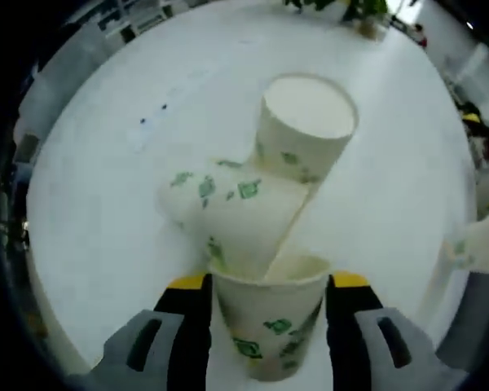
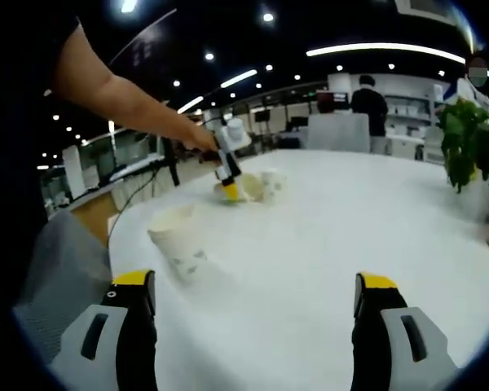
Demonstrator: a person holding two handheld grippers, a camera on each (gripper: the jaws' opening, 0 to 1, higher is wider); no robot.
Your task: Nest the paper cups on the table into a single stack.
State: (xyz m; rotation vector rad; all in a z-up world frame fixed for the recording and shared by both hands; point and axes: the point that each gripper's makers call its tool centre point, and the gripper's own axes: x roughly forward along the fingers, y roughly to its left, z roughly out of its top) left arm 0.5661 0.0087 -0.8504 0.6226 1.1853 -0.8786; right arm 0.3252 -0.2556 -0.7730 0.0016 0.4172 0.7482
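Left hand-held gripper (image 1: 269,326): jaws clamp an upright cup (image 1: 269,318), mouth up. Beyond it, nested cups (image 1: 236,212) lie tilted on the white surface (image 1: 106,204), mouth away. Right hand-held gripper (image 2: 253,326): spread wide, grasping nothing; lone cup (image 2: 178,240) ahead-left.

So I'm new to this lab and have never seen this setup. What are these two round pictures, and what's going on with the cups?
No robot here: a person holds a two-jaw gripper in each hand, and a fisheye camera rides on each one, looking forward along its jaws.

The left gripper view looks down at a round white table. The left gripper, its yellow-tipped jaws rising from the bottom, is shut on a paper cup with green print. Just past it one cup lies on its side and another stands tilted with its mouth towards the camera. A fourth cup sits at the right edge.

The right gripper view looks across the same table from low down. The right gripper is open and holds nothing. A single cup stands ahead of it. Farther off, the person's arm reaches in with the other gripper at the cluster of cups.
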